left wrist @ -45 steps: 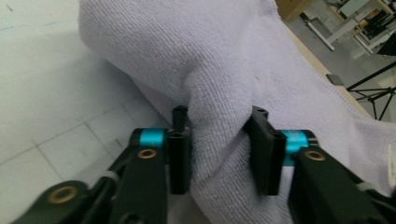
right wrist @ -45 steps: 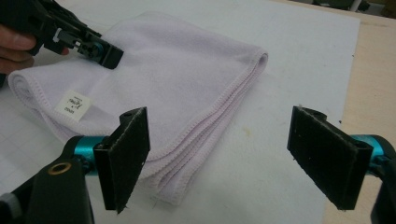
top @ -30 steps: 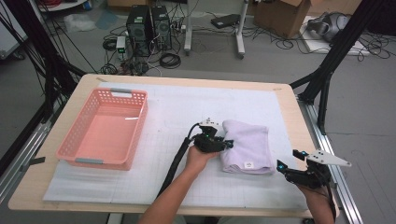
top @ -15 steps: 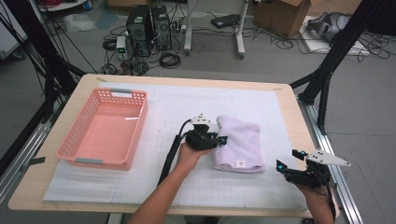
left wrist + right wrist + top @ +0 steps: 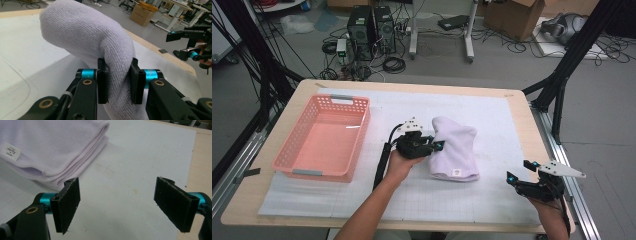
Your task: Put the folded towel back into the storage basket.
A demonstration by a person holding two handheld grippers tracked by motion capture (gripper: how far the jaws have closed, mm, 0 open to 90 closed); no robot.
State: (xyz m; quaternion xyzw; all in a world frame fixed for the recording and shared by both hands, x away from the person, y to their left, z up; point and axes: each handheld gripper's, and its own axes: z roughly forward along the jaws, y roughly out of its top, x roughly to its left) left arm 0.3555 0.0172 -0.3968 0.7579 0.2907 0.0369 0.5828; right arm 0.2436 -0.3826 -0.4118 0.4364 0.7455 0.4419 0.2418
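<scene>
A folded pale lilac towel lies on the white mat right of centre, a small label near its front edge. My left gripper is at its left side, shut on a thick bunched fold of the towel, which arches up over the jaws. My right gripper hovers near the table's front right corner, open with nothing between its pads. The towel's stacked edges lie just ahead and to the left of it. The right gripper also appears beyond the towel in the left gripper view.
A pink plastic basket with nothing in it stands on the left of the table. A white gridded mat covers most of the wooden tabletop. Black frame posts, cables and computer cases stand on the floor behind.
My left gripper has moved left and slightly up with the towel's edge in its jaws, and the towel has slid left and bunched up. The right gripper has stayed in place.
</scene>
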